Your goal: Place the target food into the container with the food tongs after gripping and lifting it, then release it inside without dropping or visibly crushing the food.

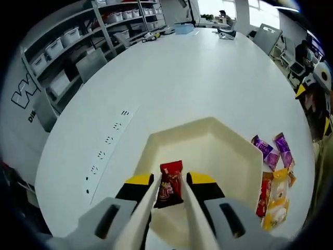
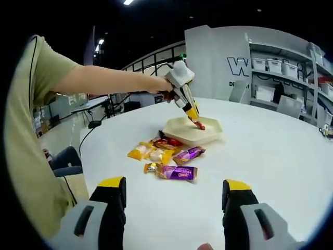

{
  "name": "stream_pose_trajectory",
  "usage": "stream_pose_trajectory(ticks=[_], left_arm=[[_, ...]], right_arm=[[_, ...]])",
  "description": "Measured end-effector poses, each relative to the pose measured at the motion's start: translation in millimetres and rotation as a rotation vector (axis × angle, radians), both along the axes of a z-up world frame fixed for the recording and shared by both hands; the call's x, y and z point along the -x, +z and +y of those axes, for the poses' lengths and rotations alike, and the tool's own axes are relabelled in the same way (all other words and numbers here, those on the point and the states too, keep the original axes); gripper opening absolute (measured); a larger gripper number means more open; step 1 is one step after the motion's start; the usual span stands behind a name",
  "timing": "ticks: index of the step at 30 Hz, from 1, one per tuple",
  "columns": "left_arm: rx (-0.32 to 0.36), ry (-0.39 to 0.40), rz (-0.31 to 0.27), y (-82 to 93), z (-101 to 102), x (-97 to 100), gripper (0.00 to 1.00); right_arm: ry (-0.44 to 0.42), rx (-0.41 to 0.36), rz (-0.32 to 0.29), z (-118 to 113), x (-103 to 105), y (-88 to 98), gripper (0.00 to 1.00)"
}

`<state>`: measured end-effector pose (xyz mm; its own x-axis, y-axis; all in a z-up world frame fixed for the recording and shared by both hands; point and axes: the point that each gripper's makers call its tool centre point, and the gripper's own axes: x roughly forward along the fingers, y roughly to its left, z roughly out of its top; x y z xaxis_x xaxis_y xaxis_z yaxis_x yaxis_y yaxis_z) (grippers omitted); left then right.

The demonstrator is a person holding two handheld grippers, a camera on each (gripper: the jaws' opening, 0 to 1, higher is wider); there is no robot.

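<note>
Currently pinched between the cream arms of the food tongs [image 1: 171, 208], held by the left gripper [image 1: 171, 182]: a red snack packet [image 1: 170, 186], hanging directly above the floor of the cream hexagonal container [image 1: 218, 146]. Left gripper closed down on the tongs, yellow-tipped jaws pressing them from either side. Packet's long axis roughly in line with the tongs, upper end pointing away from the camera toward the far wall of the container, lower end tucked between the arms and partly hidden by them. Print on the wrapper too small to read.

Seen from the right gripper view: same left gripper [image 2: 193, 115] slanting down from a person's hand [image 2: 165, 85], red packet [image 2: 199, 125] at the tong tips just over the container [image 2: 191, 134]; hard to tell whether touching the bottom or a little clear of it. Right gripper [image 2: 174, 200] spread wide, holding nothing, hovering low over the white worktop [image 2: 270, 156], well apart from the container.

Just beside the container, a loose pile of other packets [image 2: 166, 156] on the worktop: purple, yellow, orange and red wrappers, some overlapping, a purple one [image 2: 178, 173] lying nearest the right gripper. Same pile [image 1: 274, 177] at the right edge of the left gripper view, partly cut off by the rim. Shelving with white bins [image 1: 67, 39] beyond the worktop, blurred.
</note>
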<state>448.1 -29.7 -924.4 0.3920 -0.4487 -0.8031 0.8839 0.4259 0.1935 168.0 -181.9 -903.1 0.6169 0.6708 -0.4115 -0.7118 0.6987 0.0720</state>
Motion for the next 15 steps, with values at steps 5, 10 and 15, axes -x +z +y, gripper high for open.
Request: stream_pose_trajectory(ticks=[5,10,15], left_arm=[[-0.012,-0.009,-0.013,-0.2,1.5,-2.6,0.23],[-0.019,-0.007,-0.012,-2.0,4.0,-2.1,0.23],[-0.022,0.001,-0.011,-0.7,8.6,0.9,0.23]], right_arm=[[0.004,0.003,0.004,2.8,-0.9,-2.5,0.74],[0.004,0.005,0.001,2.8,-1.4,-1.4,0.74],[0.007,0.006,-0.002,4.3,-1.9,-0.4,0.74]])
